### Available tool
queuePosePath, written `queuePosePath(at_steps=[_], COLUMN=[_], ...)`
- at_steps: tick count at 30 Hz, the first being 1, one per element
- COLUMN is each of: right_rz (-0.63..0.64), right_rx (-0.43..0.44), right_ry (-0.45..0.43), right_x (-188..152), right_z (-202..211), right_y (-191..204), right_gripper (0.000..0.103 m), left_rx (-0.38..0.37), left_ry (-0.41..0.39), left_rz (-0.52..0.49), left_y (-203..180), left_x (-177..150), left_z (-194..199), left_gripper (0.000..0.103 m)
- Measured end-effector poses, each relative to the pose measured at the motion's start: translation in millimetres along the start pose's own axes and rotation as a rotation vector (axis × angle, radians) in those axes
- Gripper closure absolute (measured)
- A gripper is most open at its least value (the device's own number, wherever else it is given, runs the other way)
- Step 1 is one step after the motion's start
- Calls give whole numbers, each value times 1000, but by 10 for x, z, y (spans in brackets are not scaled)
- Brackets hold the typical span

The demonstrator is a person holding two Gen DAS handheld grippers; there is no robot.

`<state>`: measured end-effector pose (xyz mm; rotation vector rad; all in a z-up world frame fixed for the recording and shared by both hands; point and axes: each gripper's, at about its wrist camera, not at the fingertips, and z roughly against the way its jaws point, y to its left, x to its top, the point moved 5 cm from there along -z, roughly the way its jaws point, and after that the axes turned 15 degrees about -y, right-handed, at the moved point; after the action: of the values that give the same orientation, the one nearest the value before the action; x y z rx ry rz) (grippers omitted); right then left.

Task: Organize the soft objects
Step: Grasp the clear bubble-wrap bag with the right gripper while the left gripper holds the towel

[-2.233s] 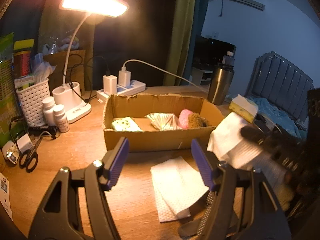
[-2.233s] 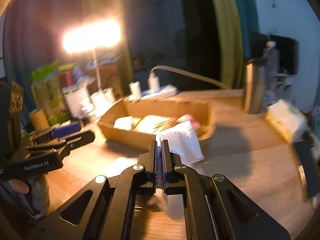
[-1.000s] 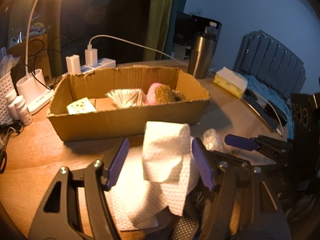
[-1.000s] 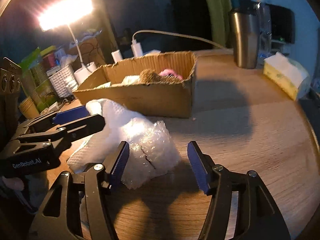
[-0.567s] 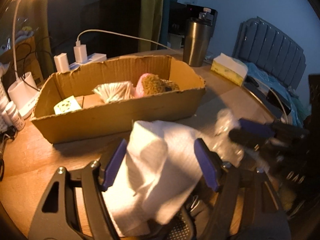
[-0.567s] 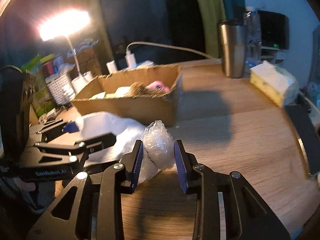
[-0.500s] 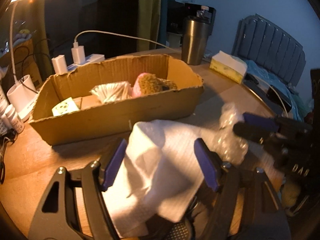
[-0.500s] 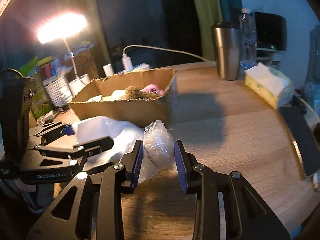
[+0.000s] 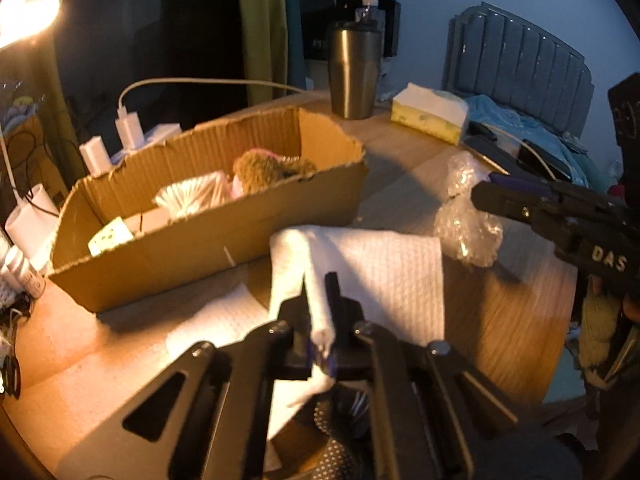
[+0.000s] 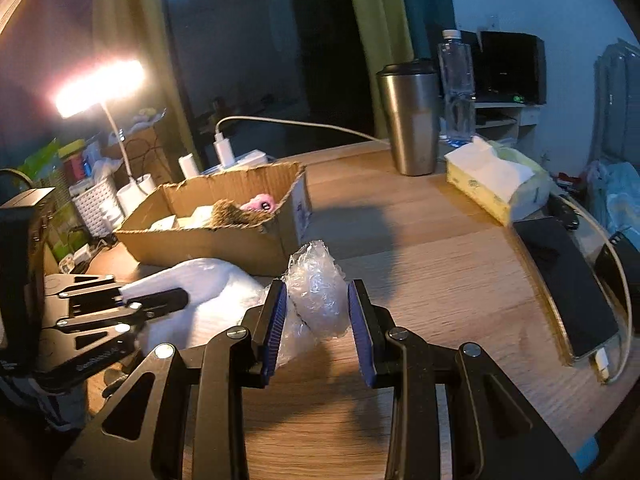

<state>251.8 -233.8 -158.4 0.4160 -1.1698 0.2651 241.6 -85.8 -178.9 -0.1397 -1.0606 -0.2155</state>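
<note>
My left gripper [image 9: 318, 292] is shut on a fold of the white paper towel [image 9: 384, 264], which drapes forward over the wooden table. My right gripper [image 10: 316, 300] is shut on a crumpled wad of clear bubble wrap [image 10: 318, 292], held just above the table; the same wad [image 9: 466, 224] shows at the right gripper's tip [image 9: 486, 196] in the left wrist view. Behind both stands an open cardboard box [image 9: 208, 236] holding a brown fuzzy thing [image 9: 264, 168], a pink thing, a white bundle [image 9: 192, 198] and a small yellow-green card. The left gripper [image 10: 160, 300] lies left of the wad.
A steel tumbler [image 10: 410, 120], a water bottle [image 10: 456, 88] and a tissue pack [image 10: 492, 184] stand at the back right. A phone [image 10: 568, 280] with a cable lies along the right table edge. A lit desk lamp [image 10: 100, 88], chargers and a white basket [image 10: 94, 208] crowd the left.
My left jaws have snapped shut on the paper towel. The right gripper, holding the bubble wrap, has lifted it a little and moved it off the towel to the right.
</note>
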Motion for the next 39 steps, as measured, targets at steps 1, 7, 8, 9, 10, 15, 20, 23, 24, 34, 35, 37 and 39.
queuePosePath(at_steps=[1, 7, 8, 9, 10, 15, 20, 23, 24, 34, 35, 37, 39], right_rz=[1, 17, 15, 12, 10, -2, -17, -25, -28, -42, -38, -25, -15], right_rx=[-10, -70, -76, -76, -74, -57, -33, -22, -20, -22, -21, -23, -24], right_ry=[1, 25, 33, 37, 38, 35, 31, 29, 28, 19, 16, 10, 5], right_x=[3, -66, -88, -103, -112, -116, -111, -113, -115, -102, -94, -65, -40], right_z=[6, -8, -18, -21, -14, -10, -16, -14, -15, 8, 17, 47, 68], right_y=[-33, -206, -230, -244, -250, -274, -302, -333, -346, -381, -374, -343, -315], right_gripper=[69, 69, 69, 69, 69, 69, 69, 69, 69, 69, 69, 69, 69], left_rx=[1, -9, -10, -15, -26, -61, -50, -47, -46, -120, -123, -145, -149], left_ry=[-7, -28, -26, -21, -13, 89, 134, 171, 176, 163, 162, 160, 137], left_rz=[-4, -44, -52, -55, -56, -80, -85, -96, -87, -99, -96, -61, -43], left_y=[0, -93, -126, -153, -186, -363, -450, -495, -484, -589, -590, -560, -520], left_x=[17, 117, 123, 126, 128, 42, 0, -37, -39, -34, -34, -25, 6], left_z=[16, 49, 24, -2, -39, -350, -524, -652, -672, -632, -624, -579, -508], left_gripper=[101, 101, 100, 98, 98, 69, 36, 33, 33, 87, 90, 91, 91])
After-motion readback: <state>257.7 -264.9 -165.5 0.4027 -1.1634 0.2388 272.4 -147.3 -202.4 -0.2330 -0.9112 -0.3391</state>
